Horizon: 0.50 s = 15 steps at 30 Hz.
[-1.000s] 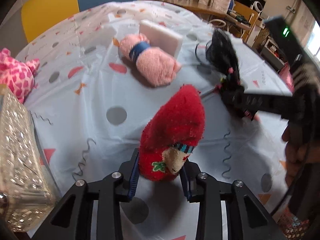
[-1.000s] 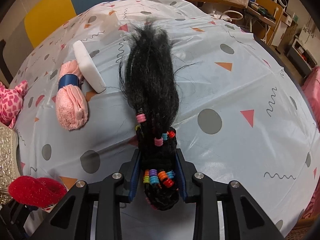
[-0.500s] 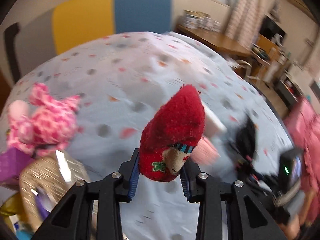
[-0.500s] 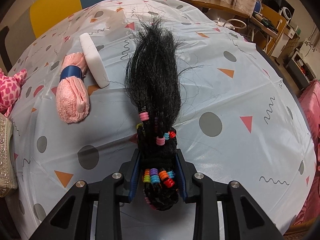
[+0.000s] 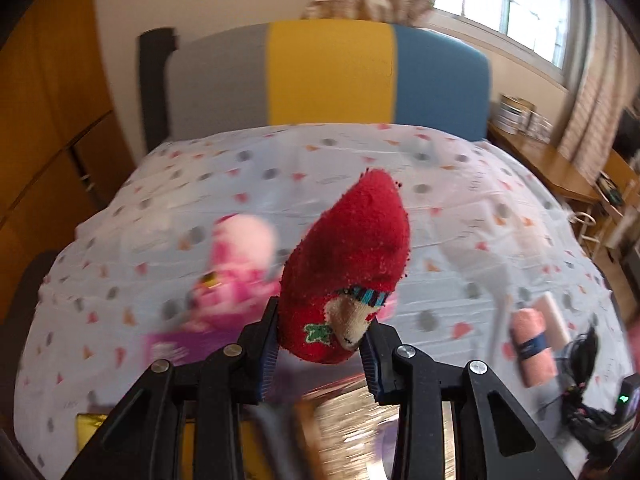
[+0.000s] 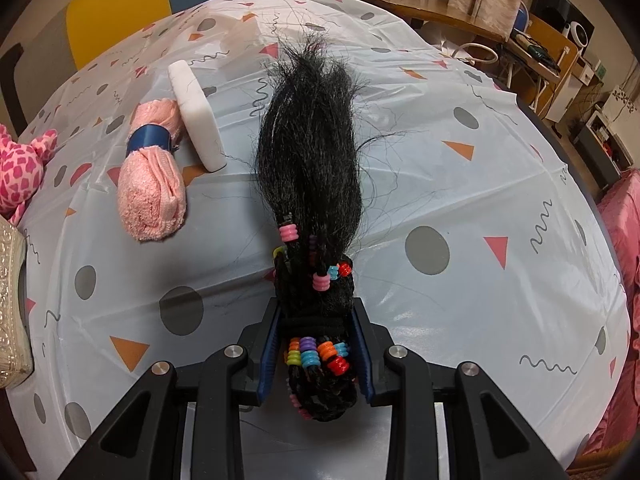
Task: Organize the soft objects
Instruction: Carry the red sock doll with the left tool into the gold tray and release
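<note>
My left gripper (image 5: 319, 350) is shut on a fuzzy red sock (image 5: 348, 268) and holds it in the air above a glittery gold box (image 5: 360, 432). My right gripper (image 6: 316, 354) is shut on a black hairpiece with coloured beads (image 6: 310, 184), whose loose end lies on the tablecloth. A rolled pink towel with a blue band (image 6: 154, 184) and a white sponge block (image 6: 196, 114) lie left of the hair. The towel also shows in the left wrist view (image 5: 532, 348).
A pink spotted plush toy (image 6: 20, 172) lies at the left edge, blurred in the left wrist view (image 5: 236, 276). The gold box edge (image 6: 12, 300) is at the left. A patterned cloth (image 6: 460, 184) covers the table. A yellow, blue and grey chair back (image 5: 328, 76) stands behind.
My left gripper has swung left and up with the red sock, from over the table middle to above the gold box. My right gripper has lifted slightly with the hairpiece.
</note>
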Each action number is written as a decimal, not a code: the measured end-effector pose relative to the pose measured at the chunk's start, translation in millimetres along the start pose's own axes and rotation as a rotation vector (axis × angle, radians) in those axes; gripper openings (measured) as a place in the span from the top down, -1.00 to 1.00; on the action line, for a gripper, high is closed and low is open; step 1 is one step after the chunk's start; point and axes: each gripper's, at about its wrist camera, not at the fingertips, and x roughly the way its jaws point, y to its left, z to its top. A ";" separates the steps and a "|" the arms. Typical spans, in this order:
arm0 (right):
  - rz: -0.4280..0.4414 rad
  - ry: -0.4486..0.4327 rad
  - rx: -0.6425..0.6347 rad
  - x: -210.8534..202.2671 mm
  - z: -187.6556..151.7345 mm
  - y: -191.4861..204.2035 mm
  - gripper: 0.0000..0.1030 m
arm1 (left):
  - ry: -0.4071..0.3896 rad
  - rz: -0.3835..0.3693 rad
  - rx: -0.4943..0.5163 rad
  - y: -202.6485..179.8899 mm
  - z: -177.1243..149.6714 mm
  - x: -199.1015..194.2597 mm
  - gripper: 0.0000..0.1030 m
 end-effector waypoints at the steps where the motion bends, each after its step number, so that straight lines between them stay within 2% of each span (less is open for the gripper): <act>1: 0.001 0.000 -0.001 -0.1 0.0 0.2 0.38 | 0.001 0.014 -0.017 14.9 -4.8 -1.3 0.30; 5: 0.005 0.000 -0.002 0.5 -0.1 -0.6 0.38 | 0.014 0.056 -0.081 61.1 -33.8 -7.4 0.30; 8: 0.002 -0.003 -0.007 0.9 -0.4 -0.5 0.38 | 0.030 0.057 -0.137 94.6 -64.3 -15.6 0.30; 11: -0.001 -0.006 -0.013 0.8 -1.3 1.0 0.38 | 0.040 0.045 -0.187 111.6 -91.7 -22.2 0.30; 15: -0.003 -0.010 -0.019 0.2 -3.0 3.2 0.38 | 0.056 0.023 -0.202 123.0 -131.6 -35.7 0.30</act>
